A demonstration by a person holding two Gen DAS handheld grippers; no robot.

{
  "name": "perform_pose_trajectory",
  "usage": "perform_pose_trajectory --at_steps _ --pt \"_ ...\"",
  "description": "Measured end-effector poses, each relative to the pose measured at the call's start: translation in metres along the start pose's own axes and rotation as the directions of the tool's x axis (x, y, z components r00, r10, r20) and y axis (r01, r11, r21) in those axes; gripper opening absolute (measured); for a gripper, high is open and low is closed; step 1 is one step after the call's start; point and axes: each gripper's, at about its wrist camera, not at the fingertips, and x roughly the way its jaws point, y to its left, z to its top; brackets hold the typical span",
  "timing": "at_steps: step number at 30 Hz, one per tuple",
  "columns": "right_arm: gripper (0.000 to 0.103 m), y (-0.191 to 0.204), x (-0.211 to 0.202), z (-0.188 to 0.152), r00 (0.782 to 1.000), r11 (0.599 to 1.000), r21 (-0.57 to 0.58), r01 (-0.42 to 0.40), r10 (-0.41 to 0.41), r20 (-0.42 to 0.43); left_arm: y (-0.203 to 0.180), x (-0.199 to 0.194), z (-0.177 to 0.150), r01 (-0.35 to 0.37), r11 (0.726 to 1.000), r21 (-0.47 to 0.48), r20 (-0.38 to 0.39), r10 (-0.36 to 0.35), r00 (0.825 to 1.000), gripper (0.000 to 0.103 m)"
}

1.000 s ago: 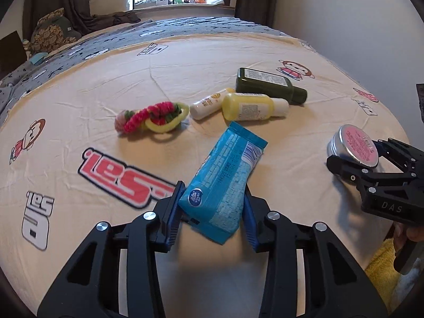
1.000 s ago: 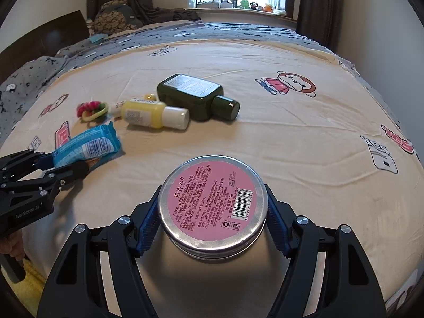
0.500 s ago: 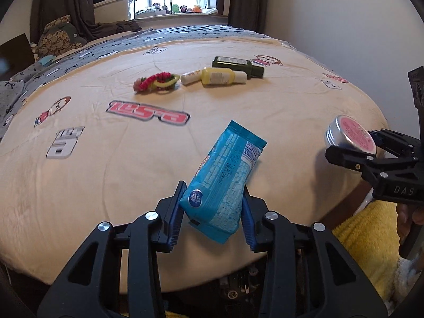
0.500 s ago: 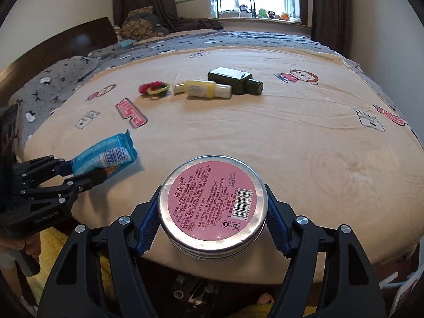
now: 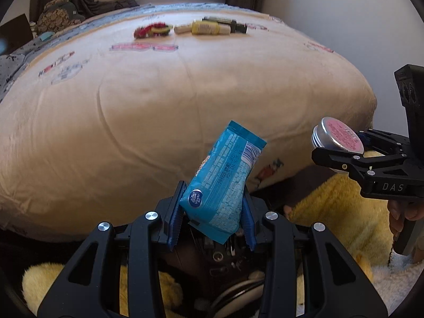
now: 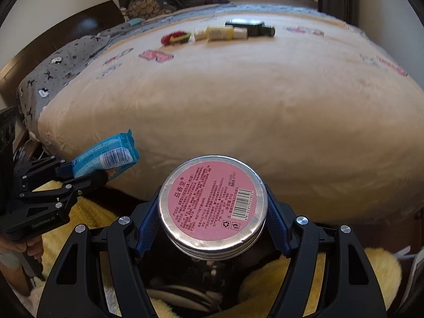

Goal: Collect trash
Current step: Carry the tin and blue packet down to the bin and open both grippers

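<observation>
My left gripper (image 5: 212, 214) is shut on a blue snack wrapper (image 5: 225, 177), held in the air past the foot of the bed; the wrapper also shows in the right wrist view (image 6: 106, 156). My right gripper (image 6: 212, 228) is shut on a round metal tin with a pink label (image 6: 212, 201), also off the bed; the tin shows in the left wrist view (image 5: 335, 135). Both grippers hang over a dark opening between yellow fluffy fabric (image 5: 336, 212). Its contents are unclear.
The bed with a cream printed cover (image 5: 159, 100) fills the view ahead. Far back on it lie a dark green bottle (image 6: 249, 27), a yellow bottle (image 6: 220, 33), a small white bottle (image 5: 181, 29) and a red-and-yellow hair tie (image 6: 176, 37). A wall stands at right.
Both grippers have pulled back from the bed with their objects and dropped lower, so the bed's front edge and the yellow fabric below now show.
</observation>
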Motion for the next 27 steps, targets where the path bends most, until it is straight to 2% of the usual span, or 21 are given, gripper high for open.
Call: perform_pose_trajectory --at_steps 4,8,16,19,23,27 --pt "0.071 0.003 0.013 -0.015 0.998 1.0 0.023 -0.014 0.015 -0.059 -0.001 0.014 -0.022 0.025 1.0 -0.018 -0.07 -0.026 0.997 0.036" --pt "0.071 0.002 0.032 -0.029 0.991 0.999 0.047 -0.005 0.011 -0.132 -0.004 0.04 -0.04 0.042 0.999 -0.017 -0.161 -0.044 0.986 0.037" --pt "0.071 0.0 0.074 -0.051 0.963 0.995 0.099 0.004 0.023 -0.269 0.003 0.088 -0.058 0.048 0.995 -0.089 -0.295 -0.072 0.953 0.037" --pt "0.071 0.0 0.087 -0.056 0.951 0.992 0.128 -0.005 0.044 -0.306 0.004 0.099 -0.061 0.053 0.993 -0.11 -0.324 -0.086 0.942 0.037" --pt "0.071 0.0 0.099 -0.06 0.942 0.99 0.142 -0.004 0.051 -0.331 0.005 0.115 -0.066 0.067 0.99 -0.126 -0.372 -0.11 0.922 0.037" --pt "0.072 -0.001 0.104 -0.055 0.938 0.989 0.147 -0.009 0.059 -0.342 0.004 0.122 -0.069 0.073 0.988 -0.138 -0.396 -0.122 0.91 0.039"
